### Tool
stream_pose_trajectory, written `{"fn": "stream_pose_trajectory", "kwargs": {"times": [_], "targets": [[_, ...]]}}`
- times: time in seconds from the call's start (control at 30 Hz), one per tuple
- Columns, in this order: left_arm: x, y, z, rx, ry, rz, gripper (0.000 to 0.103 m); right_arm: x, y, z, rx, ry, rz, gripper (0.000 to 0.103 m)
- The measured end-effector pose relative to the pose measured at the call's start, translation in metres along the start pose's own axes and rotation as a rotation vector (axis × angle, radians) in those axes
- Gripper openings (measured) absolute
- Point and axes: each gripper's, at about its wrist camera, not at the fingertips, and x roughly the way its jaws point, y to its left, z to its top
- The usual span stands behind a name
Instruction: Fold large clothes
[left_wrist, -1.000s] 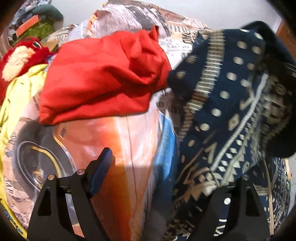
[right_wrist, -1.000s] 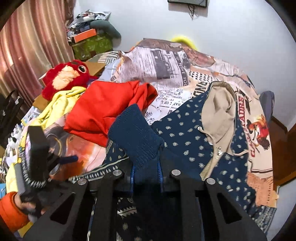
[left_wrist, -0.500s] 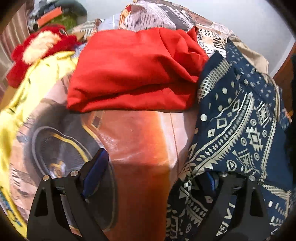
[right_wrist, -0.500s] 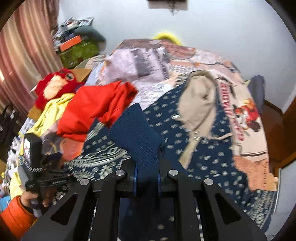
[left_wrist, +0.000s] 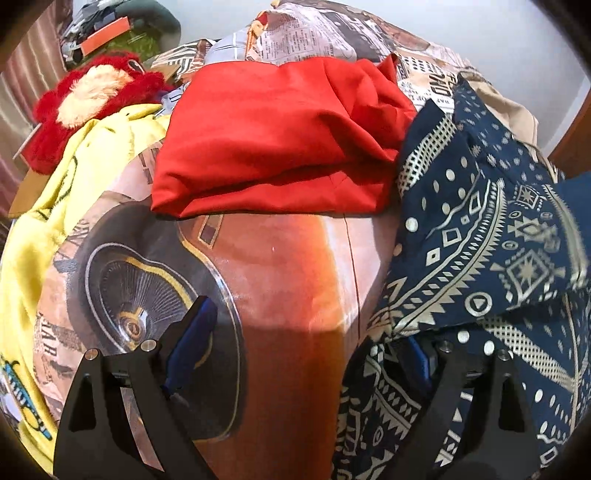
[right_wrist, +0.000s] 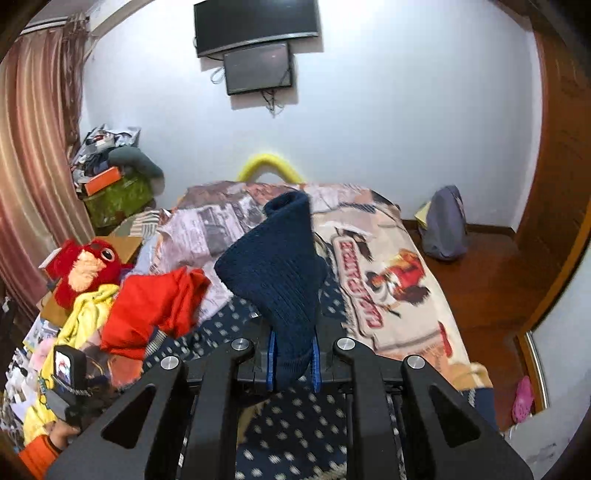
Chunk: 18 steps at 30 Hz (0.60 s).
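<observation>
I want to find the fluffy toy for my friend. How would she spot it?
Look at the bed with the picture bedspread, then along its left edge beside the curtain. There, just behind the yellow garment and the red garment, sits the red plush toy. It alone is furry, with a cream face patch and a round eye.

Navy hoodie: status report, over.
Right hand-held gripper shut on ribbed cuff. Left hand-held gripper open, holding nothing. Navy hoodie spread on bed. Red garment bunched alongside.
</observation>
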Motion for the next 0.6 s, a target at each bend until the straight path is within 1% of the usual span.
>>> {"fn": "stream_pose_trajectory", "kwargs": {"times": [0.1, 0.23, 0.33, 0.43, 0.47, 0.6], "targets": [[-0.003, 0.001, -0.003, 0.003, -0.002, 0.014, 0.091, 0.007, -0.012, -0.022, 0.029, 0.056, -0.010, 0.013], [-0.006, 0.004, -0.007, 0.002, 0.021, 0.009, 0.091, 0.024, -0.035, -0.059, 0.099, 0.164, -0.029, 0.013], [-0.009, 0.001, -0.011, 0.040, 0.037, 0.018, 0.091, 0.038, -0.052, -0.094, 0.162, 0.263, -0.039, 0.013], [-0.017, -0.002, -0.017, 0.085, 0.045, 0.027, 0.091, 0.044, -0.065, -0.118, 0.186, 0.334, -0.057, 0.013], [-0.021, -0.002, -0.019, 0.100, 0.044, 0.027, 0.091, 0.048, -0.069, -0.129, 0.195, 0.367, -0.063, 0.013], [-0.044, -0.002, -0.024, 0.143, 0.008, 0.057, 0.091, 0.049, -0.087, -0.154, 0.260, 0.452, -0.048, 0.016]]}}
